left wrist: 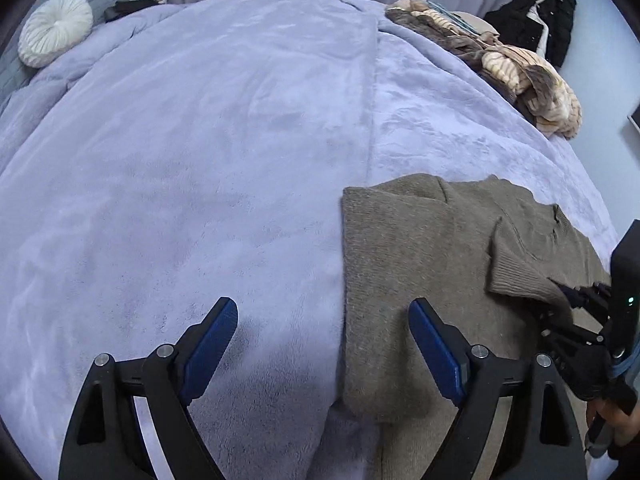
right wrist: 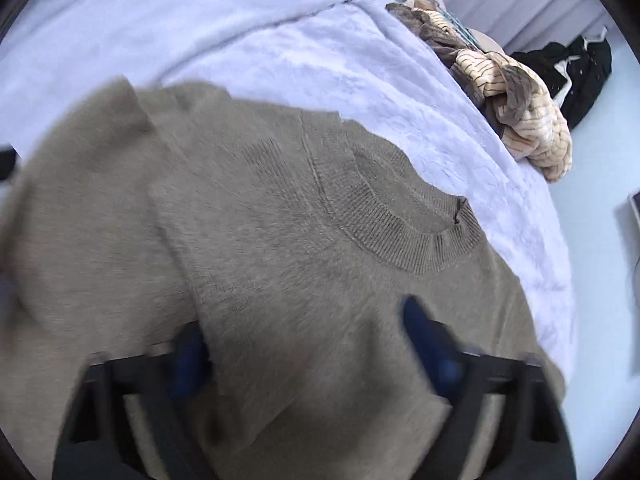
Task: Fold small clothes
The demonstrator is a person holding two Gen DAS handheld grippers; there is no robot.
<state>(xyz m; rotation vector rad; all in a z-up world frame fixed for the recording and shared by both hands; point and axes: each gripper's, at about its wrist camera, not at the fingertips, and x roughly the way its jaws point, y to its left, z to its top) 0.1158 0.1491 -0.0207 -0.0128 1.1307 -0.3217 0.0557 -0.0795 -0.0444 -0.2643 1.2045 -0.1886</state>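
On lilac blanket [left wrist: 200,140], sweater [left wrist: 420,260] left edge between spread left gripper [left wrist: 323,312] fingers

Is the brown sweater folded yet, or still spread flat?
Partly folded: brown sweater has a sleeve cuff laid across its body; collar still exposed.

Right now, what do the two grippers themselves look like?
The left gripper has a black angular frame with triangular cutouts, silver round pivot pins, and flat blue pads lining its jaws. The right gripper, blurred in its own view, shows the same black frame and blue pads; from the left wrist it shows a black housing with a small green light.
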